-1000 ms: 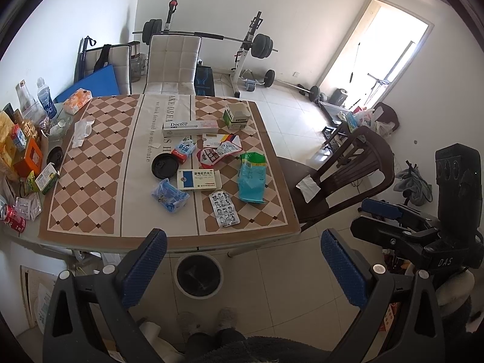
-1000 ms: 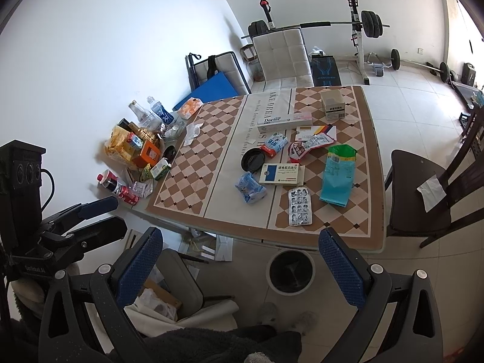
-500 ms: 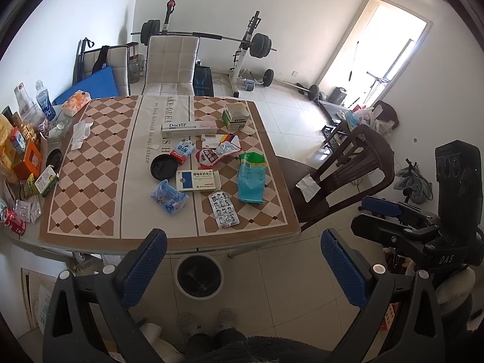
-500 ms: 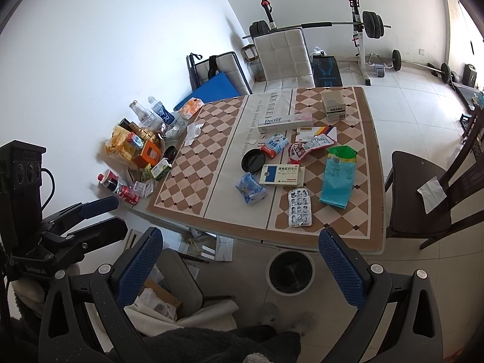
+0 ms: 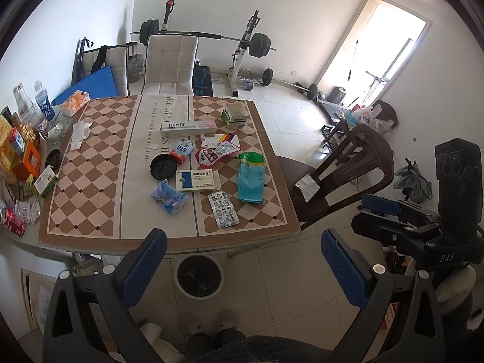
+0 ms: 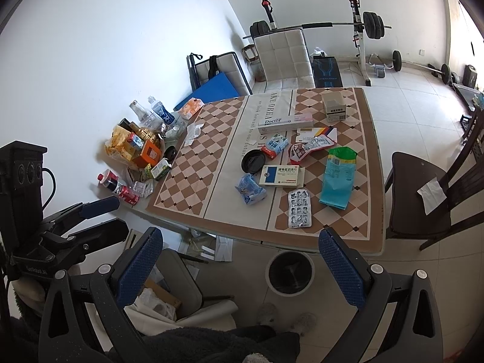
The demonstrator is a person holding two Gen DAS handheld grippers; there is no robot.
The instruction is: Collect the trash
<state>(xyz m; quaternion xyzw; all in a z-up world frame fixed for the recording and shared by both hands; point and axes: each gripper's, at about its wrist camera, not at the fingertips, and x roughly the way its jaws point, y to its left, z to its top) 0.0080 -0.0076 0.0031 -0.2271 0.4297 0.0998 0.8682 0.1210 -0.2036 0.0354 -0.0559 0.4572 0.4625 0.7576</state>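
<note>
Trash, chiefly a silver blister pack (image 5: 223, 209) and crumpled blue wrapper (image 5: 168, 196), is scattered near the checkered table's (image 5: 84, 181) front edge. Both the left gripper (image 5: 242, 267) and right gripper (image 6: 240, 267) are held wide and empty; no collection is begun. An approach and descent is required next, judged toward the blister pack above the round black bin (image 5: 199, 276).

Table edge (image 5: 211, 243) hides part of the bin (image 5: 199, 275).

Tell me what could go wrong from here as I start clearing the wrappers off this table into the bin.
1. The blister pack lies flat near the table edge, so open fingers may push it off rather than lift it.
2. The bin sits on the floor, partly under the edge; dropped pieces could miss it.
3. The medicine box and Doctor box look intact and might not be trash. Both the left gripper and right gripper are open, away from the table.
</note>
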